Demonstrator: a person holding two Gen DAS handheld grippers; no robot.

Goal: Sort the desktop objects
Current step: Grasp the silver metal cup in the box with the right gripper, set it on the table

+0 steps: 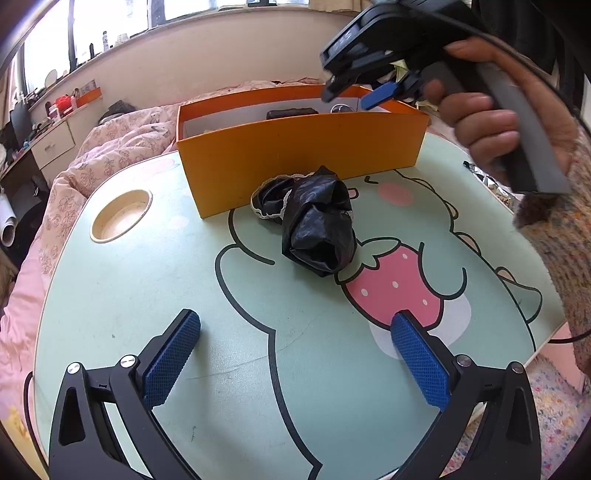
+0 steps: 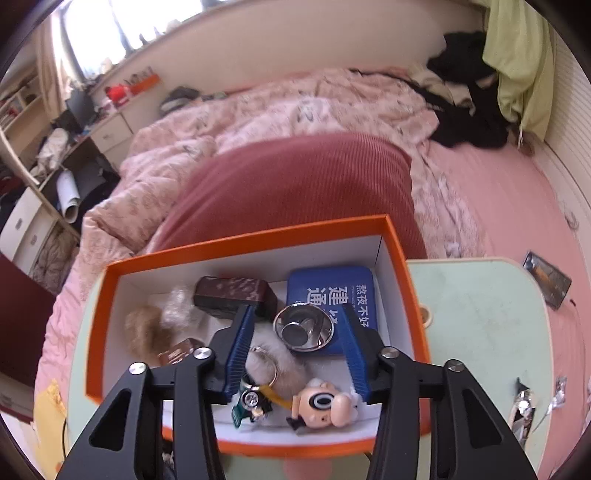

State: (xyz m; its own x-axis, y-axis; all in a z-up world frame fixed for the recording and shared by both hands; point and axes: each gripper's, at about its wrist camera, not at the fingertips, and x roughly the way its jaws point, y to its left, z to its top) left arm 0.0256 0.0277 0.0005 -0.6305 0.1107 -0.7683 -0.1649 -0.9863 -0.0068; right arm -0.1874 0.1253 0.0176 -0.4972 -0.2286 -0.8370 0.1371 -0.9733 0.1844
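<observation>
My left gripper (image 1: pixel 295 354) hangs wide open over the smooth cartoon-printed table (image 1: pixel 110 295), holding nothing; a crinkled black plastic bag (image 1: pixel 317 225) lies just before the orange cardboard box (image 1: pixel 295 151); my right gripper (image 2: pixel 297 347) gapes empty above that box, over a shiny metal dish (image 2: pixel 303 326) and a blue tin (image 2: pixel 332 291) bearing Chinese characters.

pink floral quilt (image 2: pixel 295 110) bunched up across the bed at 12 o'clock, lime green cloth (image 2: pixel 517 62) hanging at 1 o'clock, cluttered shelves and drawers (image 2: pixel 44 147) over at 9 o'clock, bright window (image 1: pixel 147 14) up top
</observation>
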